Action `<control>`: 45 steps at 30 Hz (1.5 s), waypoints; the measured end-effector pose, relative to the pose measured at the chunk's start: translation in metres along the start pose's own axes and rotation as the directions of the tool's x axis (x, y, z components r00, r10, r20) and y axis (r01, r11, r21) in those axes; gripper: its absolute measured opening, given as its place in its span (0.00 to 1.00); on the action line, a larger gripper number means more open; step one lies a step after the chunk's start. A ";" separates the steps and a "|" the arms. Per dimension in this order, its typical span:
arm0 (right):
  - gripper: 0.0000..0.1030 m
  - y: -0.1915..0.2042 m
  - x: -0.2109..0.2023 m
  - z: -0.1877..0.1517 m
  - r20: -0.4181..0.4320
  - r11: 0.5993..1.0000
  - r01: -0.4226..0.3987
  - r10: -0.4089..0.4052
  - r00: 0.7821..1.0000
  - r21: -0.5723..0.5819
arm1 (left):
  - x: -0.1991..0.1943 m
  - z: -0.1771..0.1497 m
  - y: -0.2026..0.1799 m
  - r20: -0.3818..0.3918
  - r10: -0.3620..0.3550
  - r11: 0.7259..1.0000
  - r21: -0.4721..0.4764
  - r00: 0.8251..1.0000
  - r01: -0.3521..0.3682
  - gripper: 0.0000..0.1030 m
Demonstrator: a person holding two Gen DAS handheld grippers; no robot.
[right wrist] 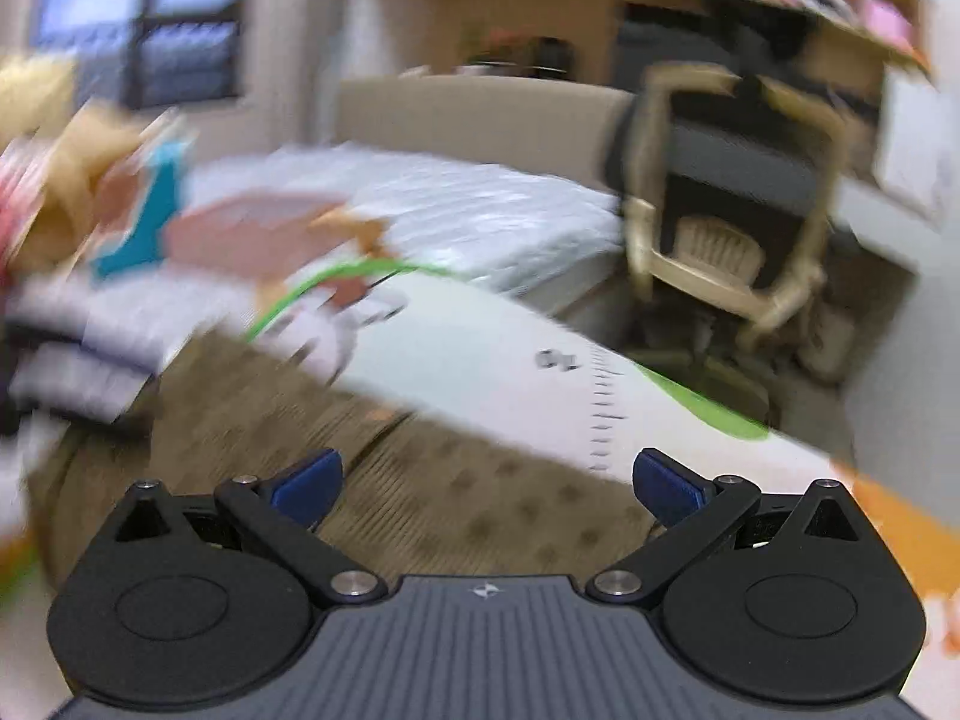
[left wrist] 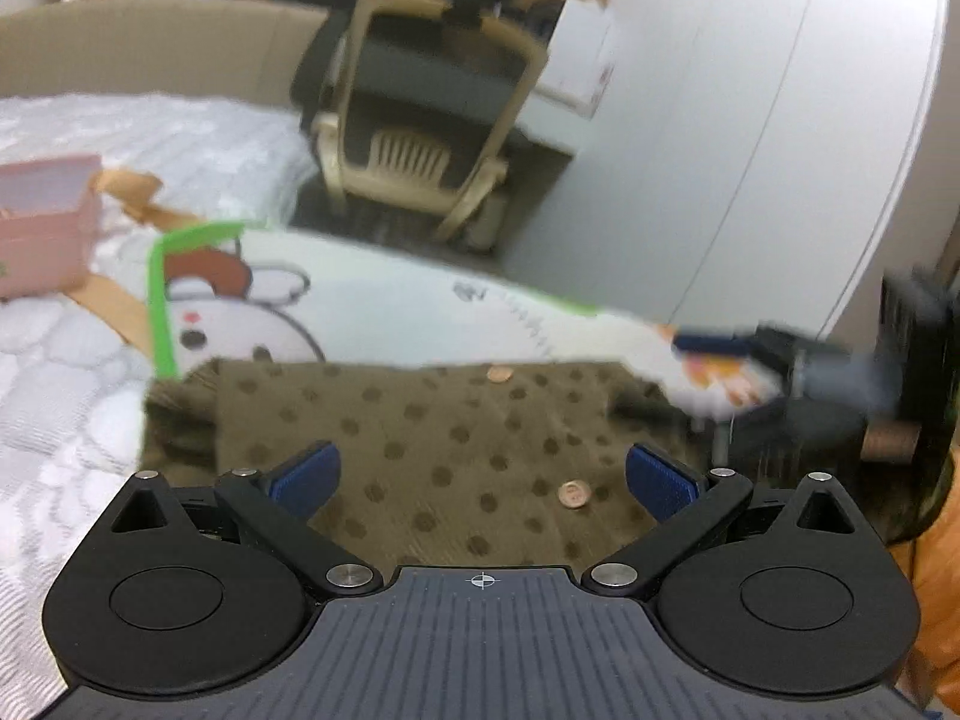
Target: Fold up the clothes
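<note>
Hovering: left gripper [left wrist: 480,474], right gripper [right wrist: 486,480], fingers apart | brown dotted garment [left wrist: 432,438] far edge on white mat [left wrist: 408,306]

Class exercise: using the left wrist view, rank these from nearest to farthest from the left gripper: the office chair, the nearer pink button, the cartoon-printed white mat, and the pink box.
1. Nearer pink button, on the dotted brown garment, between the left gripper fingers, right of centre.
2. Cartoon-printed white mat, just beyond the garment.
3. Pink box, far left on the bed.
4. Office chair, behind, centre.
</note>
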State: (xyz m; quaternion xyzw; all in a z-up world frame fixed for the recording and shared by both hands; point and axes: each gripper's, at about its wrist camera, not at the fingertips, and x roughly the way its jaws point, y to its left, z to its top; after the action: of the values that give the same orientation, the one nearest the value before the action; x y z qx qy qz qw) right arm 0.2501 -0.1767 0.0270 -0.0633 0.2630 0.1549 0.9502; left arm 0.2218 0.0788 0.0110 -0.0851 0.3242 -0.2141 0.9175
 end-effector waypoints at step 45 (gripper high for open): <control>1.00 0.001 0.003 -0.058 -0.136 0.992 0.015 0.002 0.991 0.123 | -0.080 -0.094 0.094 -0.010 0.019 0.812 -0.583 1.000 -0.021 0.77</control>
State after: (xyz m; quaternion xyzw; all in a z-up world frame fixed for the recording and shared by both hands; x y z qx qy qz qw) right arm 0.2242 -0.1863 -0.0238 -0.0157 0.3360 0.1306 0.9326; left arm 0.1385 0.1972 -0.0449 -0.3581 0.3769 -0.0952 0.8489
